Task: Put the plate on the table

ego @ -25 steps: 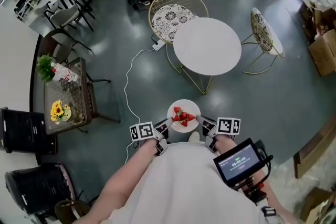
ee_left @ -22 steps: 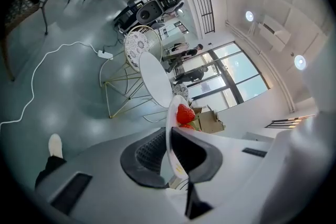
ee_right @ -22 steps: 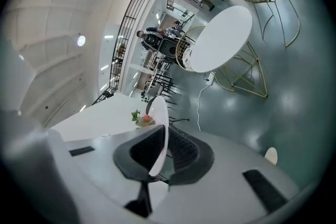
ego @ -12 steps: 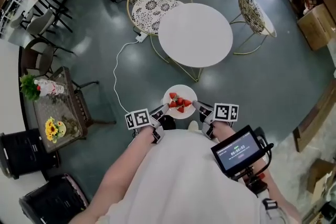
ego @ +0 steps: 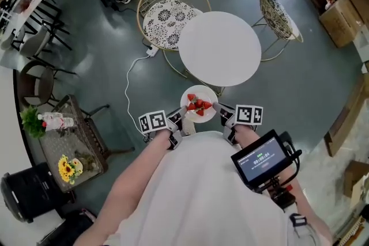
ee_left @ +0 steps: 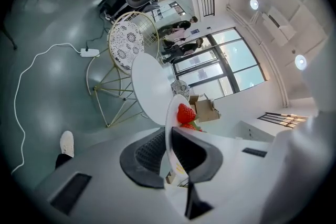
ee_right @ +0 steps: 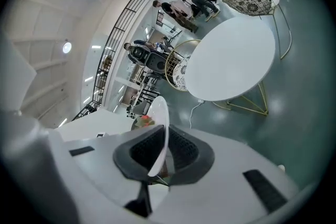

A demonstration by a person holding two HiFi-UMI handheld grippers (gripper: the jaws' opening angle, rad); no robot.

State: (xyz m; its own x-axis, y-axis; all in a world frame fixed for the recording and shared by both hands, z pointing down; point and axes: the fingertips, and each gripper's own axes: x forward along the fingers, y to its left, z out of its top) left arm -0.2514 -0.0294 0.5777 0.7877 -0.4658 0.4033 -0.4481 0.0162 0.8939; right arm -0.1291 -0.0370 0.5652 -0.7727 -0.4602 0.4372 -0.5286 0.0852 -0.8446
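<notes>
The plate (ego: pixel 195 94) hung above the floor (ego: pixel 300 83), near the table (ego: pixel 219 49) but not over it; the left gripper (ego: pixel 182 116) and right gripper (ego: pixel 219 110) each clamped its thin rim on 2 opposite sides; it looked stiff, slick and breakable, and loose strawberries (ego: pixel 199 105) would likely roll if tilted.

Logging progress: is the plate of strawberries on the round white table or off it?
Off it. The plate hangs over the floor short of the table, its edges clamped by the left gripper and right gripper.
</notes>
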